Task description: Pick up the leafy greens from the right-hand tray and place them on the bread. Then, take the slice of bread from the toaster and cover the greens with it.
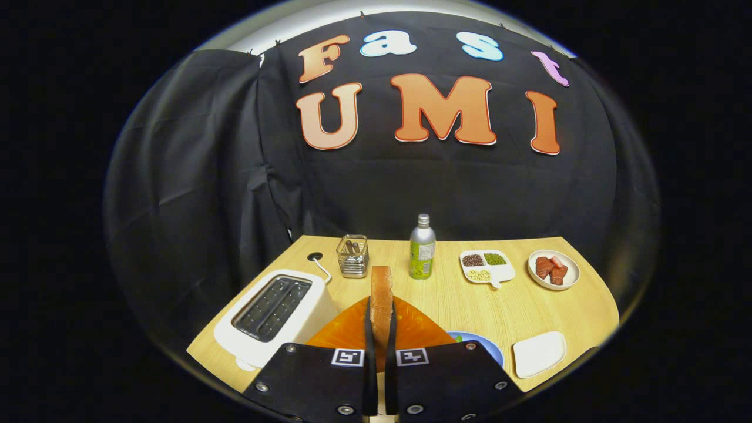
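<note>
Slice of bread (381, 296) upright and edge-on, clamped between the two fingers (368, 329), both pressing on its flat sides; gripper (380, 338) narrowed to the slice's thickness. Held above an orange mat (343, 335) on the wooden table (464, 305), top crust reaching up toward the wire basket.

Just right of the fingers, a blue plate (490, 346) partly hidden behind the gripper body, a sliver of leafy greens (457, 338) showing at its near edge; bread under them not discernible. Further right, near the table's edge, a white square tray (539, 353), bare on top.

Left of the fingers, white toaster (273, 314), both slots dark and vacant, cord running back to a hole (315, 257) in the table.

Beyond the slice, along the back: wire basket (352, 257) with a few utensils, green-labelled metal bottle (422, 254), white divided dish (486, 265) with dark, green and pale fillings, and a round bowl (553, 269) of reddish-brown chunks at far right.
</note>
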The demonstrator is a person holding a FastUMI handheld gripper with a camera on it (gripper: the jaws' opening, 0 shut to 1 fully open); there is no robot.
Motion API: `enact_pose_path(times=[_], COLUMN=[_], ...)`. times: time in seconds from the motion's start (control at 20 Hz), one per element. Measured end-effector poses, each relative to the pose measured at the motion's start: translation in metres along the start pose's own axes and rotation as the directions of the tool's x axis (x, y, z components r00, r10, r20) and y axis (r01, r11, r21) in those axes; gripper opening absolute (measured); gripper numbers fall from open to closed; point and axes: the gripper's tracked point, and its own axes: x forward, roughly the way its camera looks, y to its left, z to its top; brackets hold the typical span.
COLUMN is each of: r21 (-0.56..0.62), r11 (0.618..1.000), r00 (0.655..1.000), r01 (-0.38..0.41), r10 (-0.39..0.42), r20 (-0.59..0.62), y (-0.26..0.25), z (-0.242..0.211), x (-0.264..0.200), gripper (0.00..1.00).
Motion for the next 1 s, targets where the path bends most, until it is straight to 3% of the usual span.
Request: enact_pose_path(times=[1.0], r21=[0.055], r11=[0.998], r00=[0.987], r01=[-0.009], r10=[0.017], r20=[-0.160], y=[-0.067], z=[-0.088], x=[0.027], gripper=[0.05])
